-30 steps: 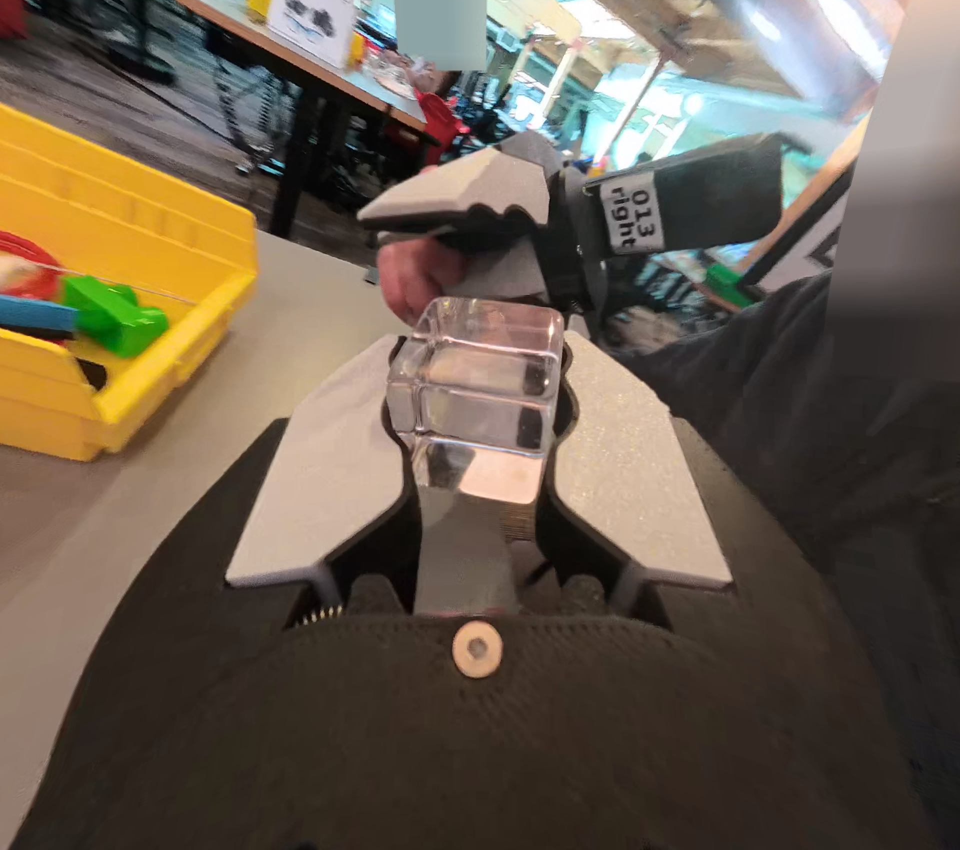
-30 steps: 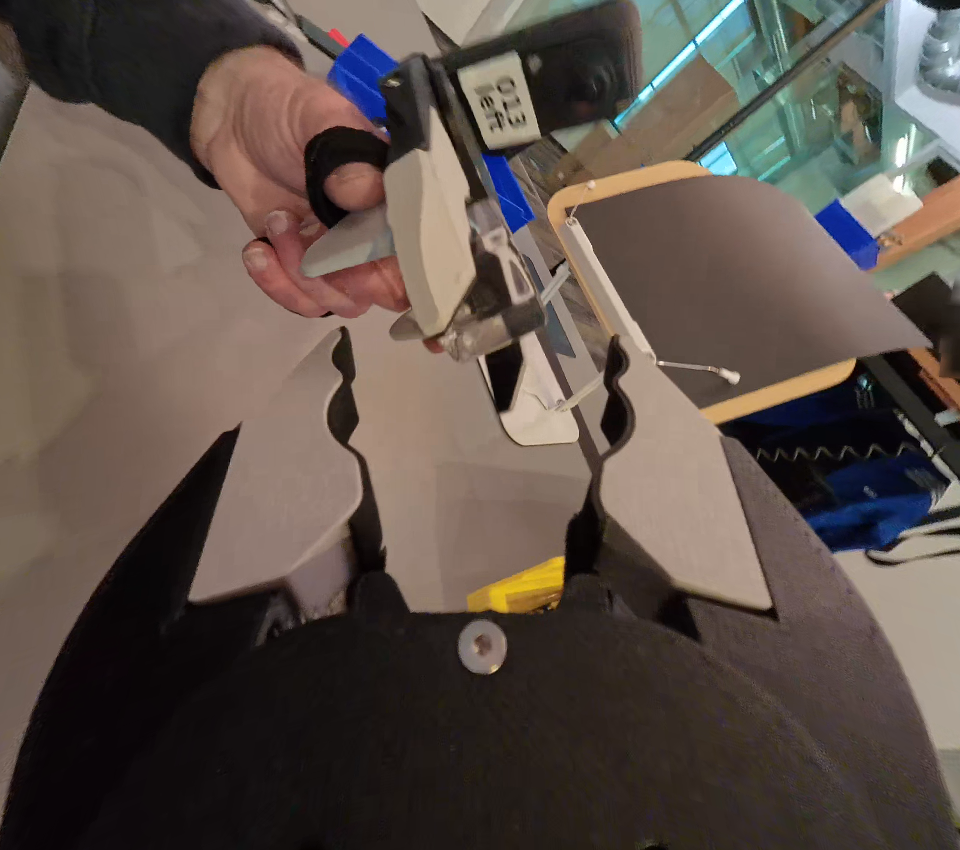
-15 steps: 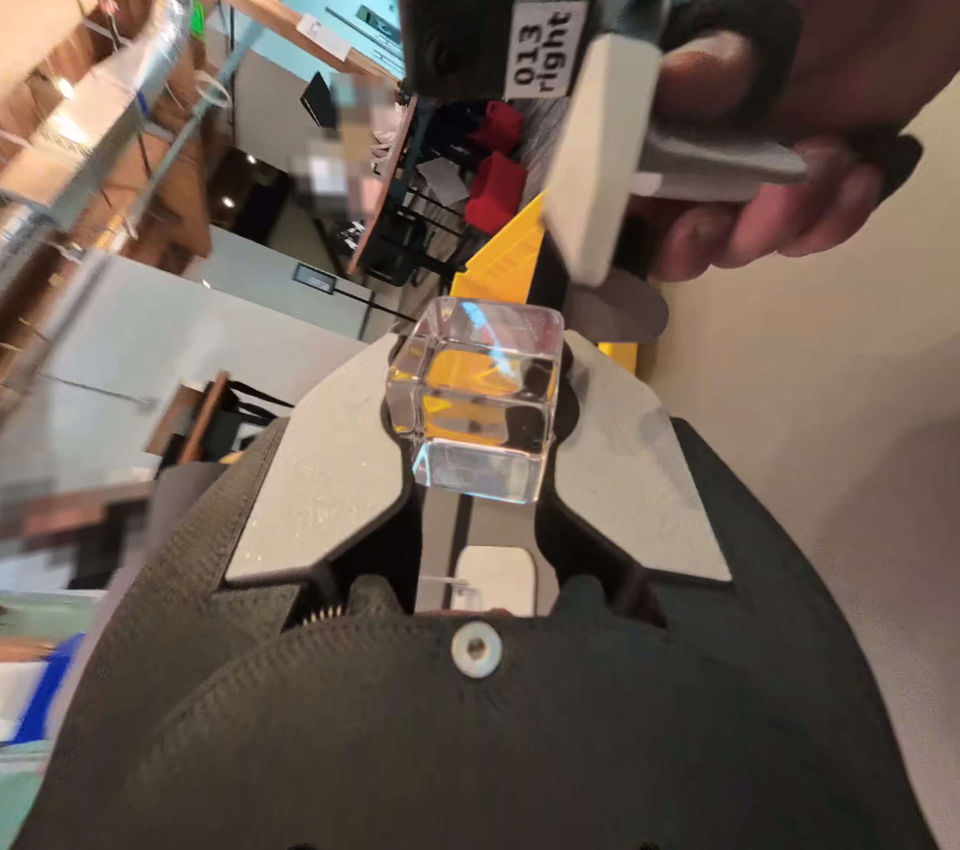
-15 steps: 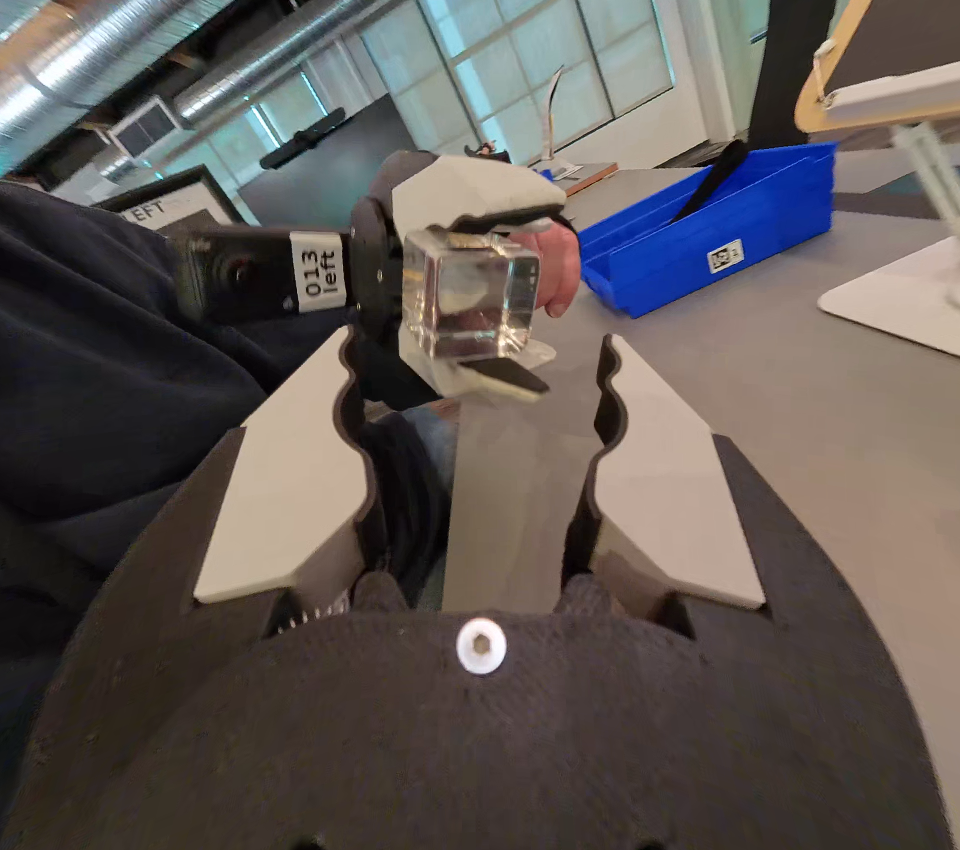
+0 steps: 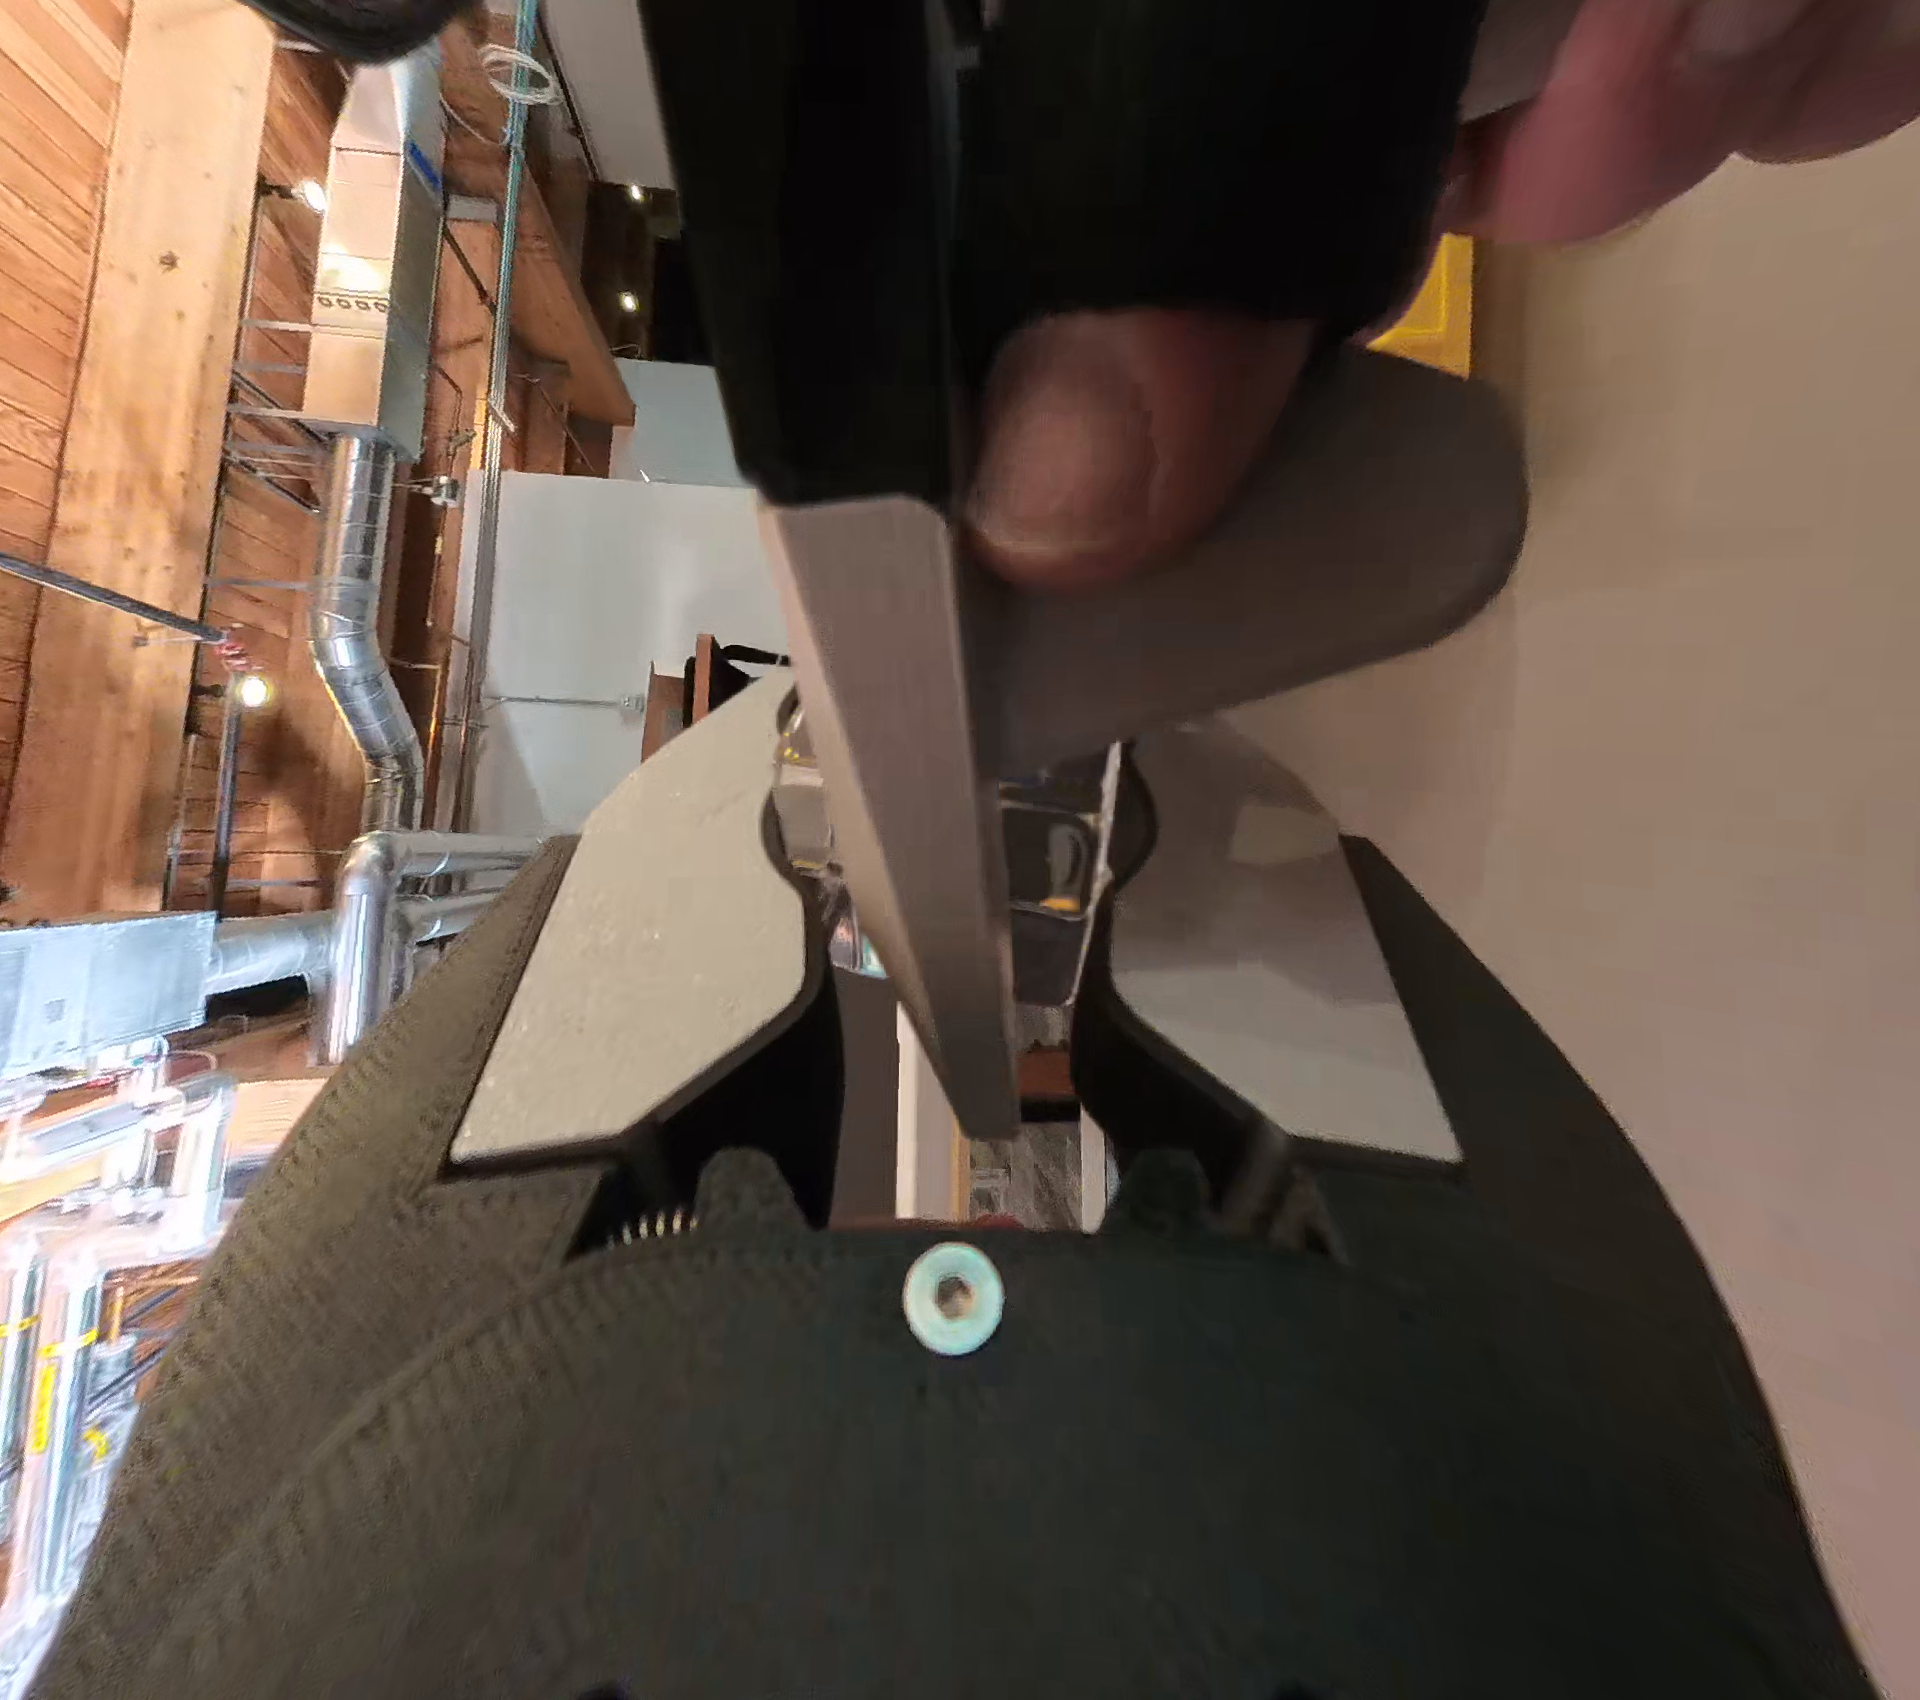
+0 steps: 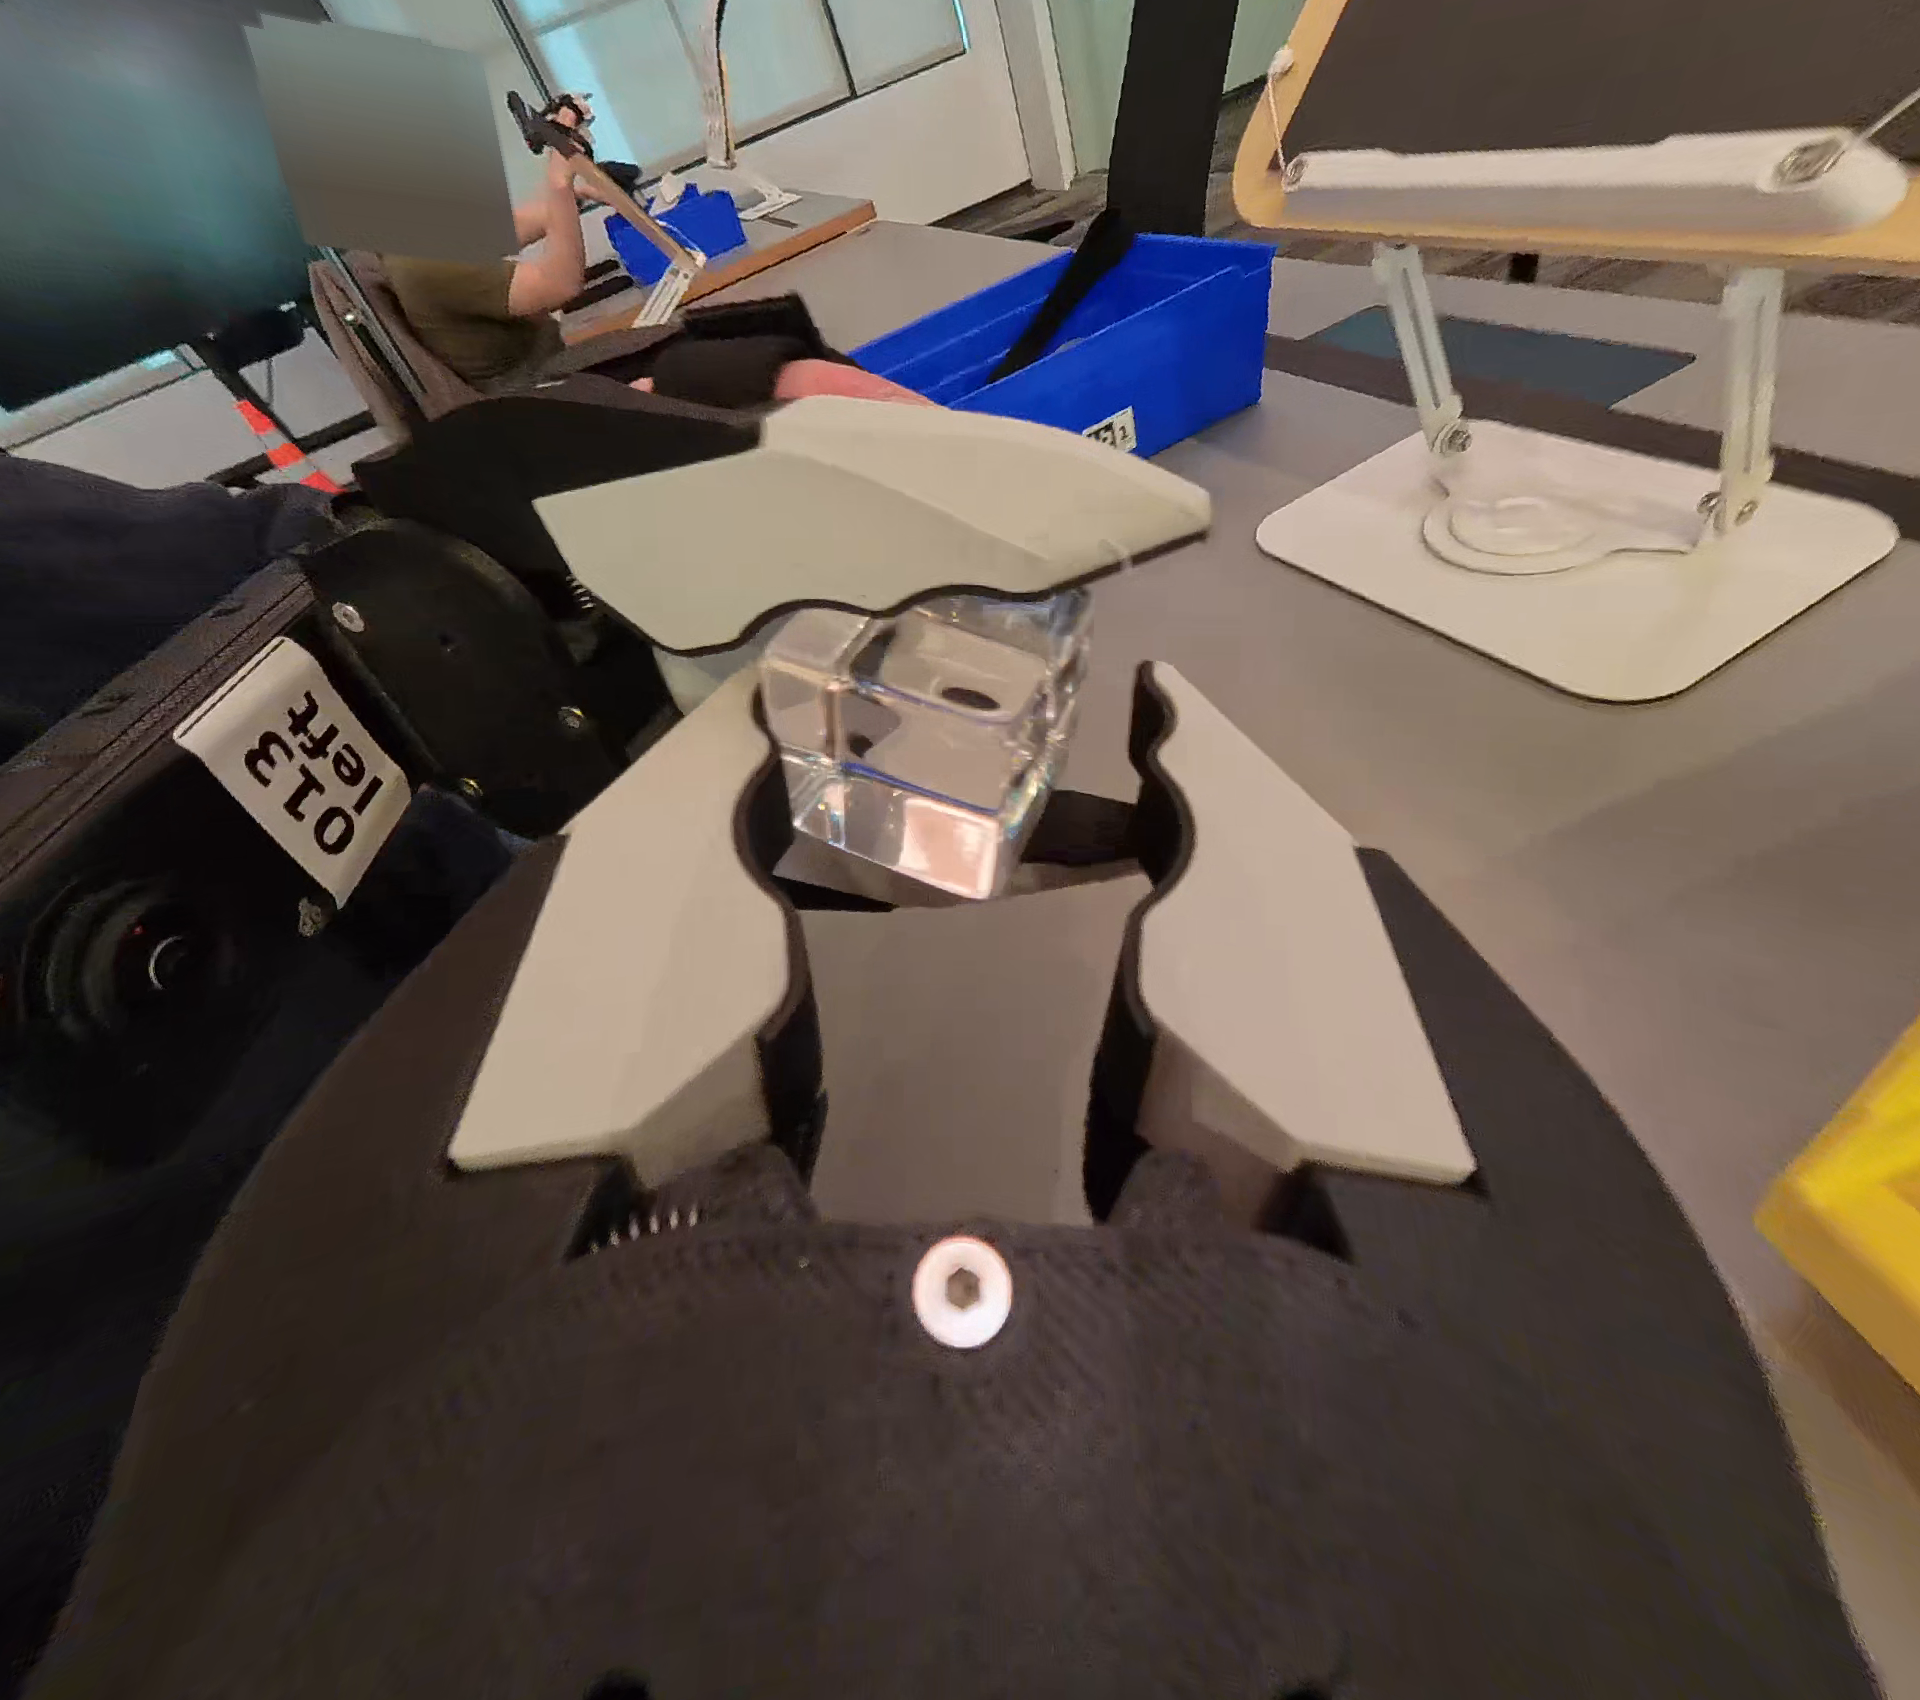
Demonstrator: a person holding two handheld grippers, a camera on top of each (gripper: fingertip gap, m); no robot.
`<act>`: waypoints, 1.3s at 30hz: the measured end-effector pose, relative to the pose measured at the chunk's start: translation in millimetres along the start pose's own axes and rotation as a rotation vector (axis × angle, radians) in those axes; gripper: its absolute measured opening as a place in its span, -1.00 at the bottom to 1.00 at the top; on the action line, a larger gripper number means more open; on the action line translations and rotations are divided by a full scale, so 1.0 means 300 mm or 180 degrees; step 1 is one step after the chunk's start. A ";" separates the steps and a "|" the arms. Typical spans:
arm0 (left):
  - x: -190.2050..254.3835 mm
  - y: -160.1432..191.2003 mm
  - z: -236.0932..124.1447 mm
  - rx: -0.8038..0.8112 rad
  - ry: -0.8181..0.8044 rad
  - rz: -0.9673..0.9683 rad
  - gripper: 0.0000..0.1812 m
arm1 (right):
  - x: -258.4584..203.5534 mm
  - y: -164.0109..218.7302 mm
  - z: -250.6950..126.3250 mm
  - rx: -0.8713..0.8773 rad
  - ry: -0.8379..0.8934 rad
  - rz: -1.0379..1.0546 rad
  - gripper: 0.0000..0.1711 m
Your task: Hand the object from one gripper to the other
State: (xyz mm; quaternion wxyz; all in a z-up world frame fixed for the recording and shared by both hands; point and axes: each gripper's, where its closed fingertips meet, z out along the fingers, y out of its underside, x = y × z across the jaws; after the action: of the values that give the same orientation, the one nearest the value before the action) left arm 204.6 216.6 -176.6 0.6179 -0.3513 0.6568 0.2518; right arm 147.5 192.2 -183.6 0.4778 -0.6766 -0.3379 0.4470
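Clear acrylic cube (image 6: 920, 741) held in mid-air above the grey bench (image 6: 1455, 777), clamped top and bottom by the left tongs (image 6: 914, 715), which enter from the left, turned on their side. Right tongs (image 6: 961, 783) spread open around the cube: left finger (image 6: 644, 954) close against its side, right finger (image 6: 1278, 954) standing clear with a gap.

Left wrist view: left tongs (image 5: 951, 829) pinch the cube (image 5: 1049, 871), mostly hidden behind 1 finger of the right tongs (image 5: 904, 777) crossing in front.

Blue bin (image 6: 1132, 346) and white tablet stand (image 6: 1579, 570) on the bench beyond; yellow bin (image 6: 1860, 1235) corner at right.
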 end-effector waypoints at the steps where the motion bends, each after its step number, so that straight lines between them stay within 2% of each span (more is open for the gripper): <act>1: 0.004 0.007 0.005 -0.0051 0.0009 -0.0004 -0.43 | 0.002 -0.003 0.001 0.0028 0.0063 -0.0048 -0.39; 5: 0.005 0.041 0.019 -0.0300 -0.0029 0.0048 -0.43 | 0.029 -0.002 0.007 0.0008 0.0412 -0.0246 -0.44; 8: 0.011 0.048 0.026 -0.0372 -0.0027 0.0078 -0.44 | 0.040 0.003 0.005 0.0002 0.0469 -0.0262 -0.46; 11: 0.012 0.040 0.022 -0.0263 0.0097 -0.0042 -0.44 | 0.049 -0.014 -0.012 0.0135 0.0447 -0.0277 -0.46; 15: -0.034 -0.006 -0.036 0.0164 0.0287 -0.0519 -0.39 | 0.049 -0.059 -0.062 0.0430 0.0183 -0.0243 -0.46; 17: -0.057 -0.009 -0.063 0.0366 0.0473 -0.1066 -0.35 | 0.023 -0.084 -0.083 0.0608 -0.0095 -0.0337 -0.46; 20: -0.083 0.002 -0.095 0.0656 0.0852 -0.2036 -0.31 | 0.016 -0.096 -0.105 0.0712 -0.0172 -0.0684 -0.46; 21: -0.082 0.004 -0.101 0.0723 0.1057 -0.2428 -0.25 | 0.015 -0.098 -0.111 0.0733 -0.0171 -0.0830 -0.46; 24: -0.086 -0.021 -0.130 0.1110 0.1760 -0.3603 -0.24 | 0.008 -0.070 -0.109 0.0569 -0.0155 -0.1339 -0.46; 27: -0.088 -0.056 -0.150 0.1457 0.2434 -0.4474 -0.18 | -0.013 -0.051 -0.099 0.0441 -0.0182 -0.1725 -0.46; 29: -0.079 -0.088 -0.157 0.1607 0.2836 -0.4838 -0.13 | -0.024 -0.044 -0.092 0.0376 -0.0153 -0.1958 -0.46; 33: -0.044 -0.122 -0.134 0.1566 0.3355 -0.5341 -0.07 | -0.028 -0.040 -0.081 0.0294 0.0023 -0.2416 -0.47; 36: -0.015 -0.150 -0.126 0.1555 0.3603 -0.5544 -0.06 | -0.031 -0.048 -0.081 0.0308 0.0119 -0.2594 -0.47; 39: -0.002 -0.160 -0.121 0.1574 0.3638 -0.5594 -0.08 | -0.035 -0.045 -0.083 0.0300 0.0066 -0.2594 -0.47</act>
State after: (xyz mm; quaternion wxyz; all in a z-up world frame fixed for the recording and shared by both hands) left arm 218.7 158.7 -167.1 0.2380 -0.6311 0.3986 -0.6214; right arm 166.1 178.5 -164.3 0.6497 -0.4692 -0.5525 0.2292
